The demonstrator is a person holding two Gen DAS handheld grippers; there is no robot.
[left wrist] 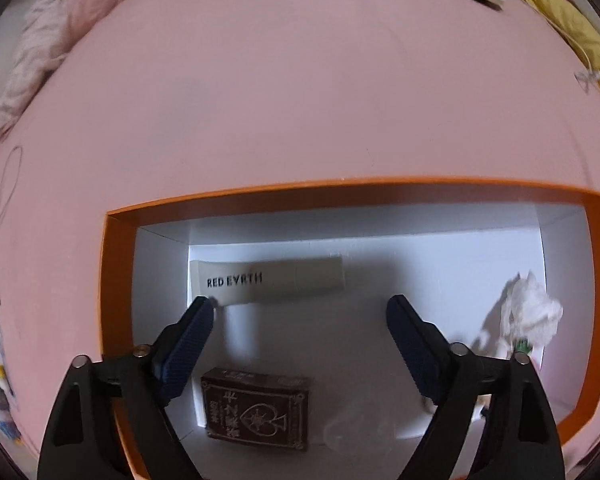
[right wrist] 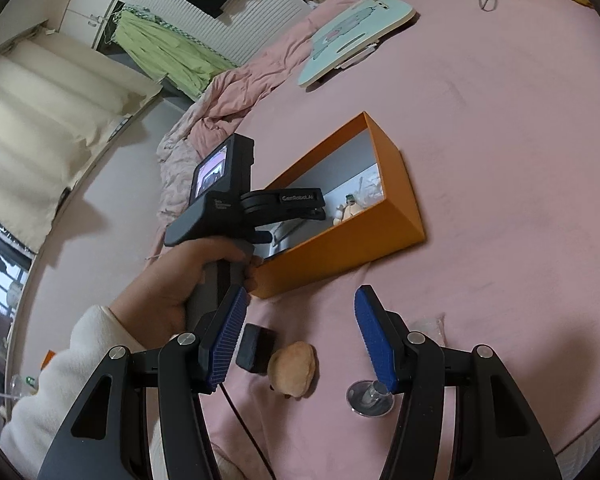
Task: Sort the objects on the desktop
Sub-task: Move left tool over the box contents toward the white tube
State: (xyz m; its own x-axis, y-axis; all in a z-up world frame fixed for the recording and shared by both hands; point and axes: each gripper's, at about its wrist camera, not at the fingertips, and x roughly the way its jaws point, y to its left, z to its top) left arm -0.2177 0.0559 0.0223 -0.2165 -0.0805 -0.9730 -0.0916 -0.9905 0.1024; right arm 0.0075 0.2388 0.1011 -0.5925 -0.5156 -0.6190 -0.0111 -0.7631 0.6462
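Grippers: my left gripper (left wrist: 300,312) hangs steeply over the orange box (right wrist: 342,240), jaws spread and pinching nothing; my right gripper (right wrist: 300,308) waits over the bedsheet (right wrist: 500,160), also spread and empty.
Near side, unsorted: a black block (right wrist: 256,348), a tan shell-like lump (right wrist: 294,376) and a clear suction cup (right wrist: 370,398) lie on the sheet between my right fingers, short of the box's near wall.
Inside the box: a dark card pack (left wrist: 256,414) by the near wall, a cream tube (left wrist: 268,282) along the far wall, a crumpled tissue (left wrist: 532,316) at the right end.
Far side: a pale blue board (right wrist: 356,36) near the sheet's far edge.
Risk one: my left fingertip sits close to the tube's end; I judge a careless lift could drag it or snag the thin wall.
Risk two: soft bedding under a light box, so a knock may tip it.
Risk three: the cup looks slick and low; my right pads could slip off it.
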